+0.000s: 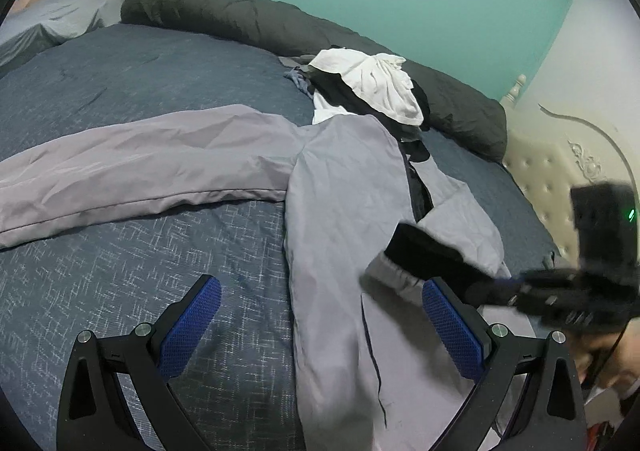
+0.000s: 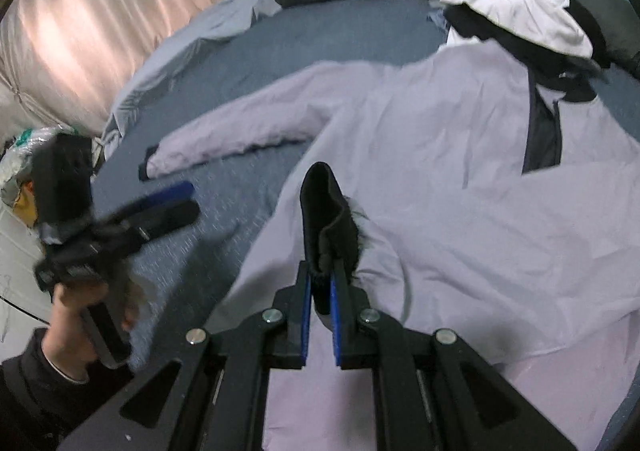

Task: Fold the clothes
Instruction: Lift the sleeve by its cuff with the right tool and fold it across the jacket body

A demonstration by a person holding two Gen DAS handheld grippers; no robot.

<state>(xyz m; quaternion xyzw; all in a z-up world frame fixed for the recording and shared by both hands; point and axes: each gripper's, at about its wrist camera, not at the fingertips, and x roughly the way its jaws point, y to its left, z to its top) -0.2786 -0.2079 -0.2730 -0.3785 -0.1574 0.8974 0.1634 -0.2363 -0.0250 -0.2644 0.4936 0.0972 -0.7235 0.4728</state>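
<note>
A light grey jacket (image 2: 460, 171) with a dark collar lies spread on the blue bed; it also shows in the left wrist view (image 1: 344, 187), one sleeve (image 1: 140, 163) stretched left. My right gripper (image 2: 321, 291) is shut on the jacket's black cuff (image 2: 326, 211), holding that sleeve over the jacket body; this gripper shows blurred in the left wrist view (image 1: 424, 255). My left gripper (image 1: 320, 323) is open and empty, above the bed at the jacket's left edge; it shows blurred in the right wrist view (image 2: 176, 203).
A pile of white and black clothes (image 1: 372, 87) lies at the far side beside a rolled dark duvet (image 1: 248, 19). A padded cream headboard (image 1: 560, 179) stands at right. Pink curtains (image 2: 88, 19) hang past the bed's left side.
</note>
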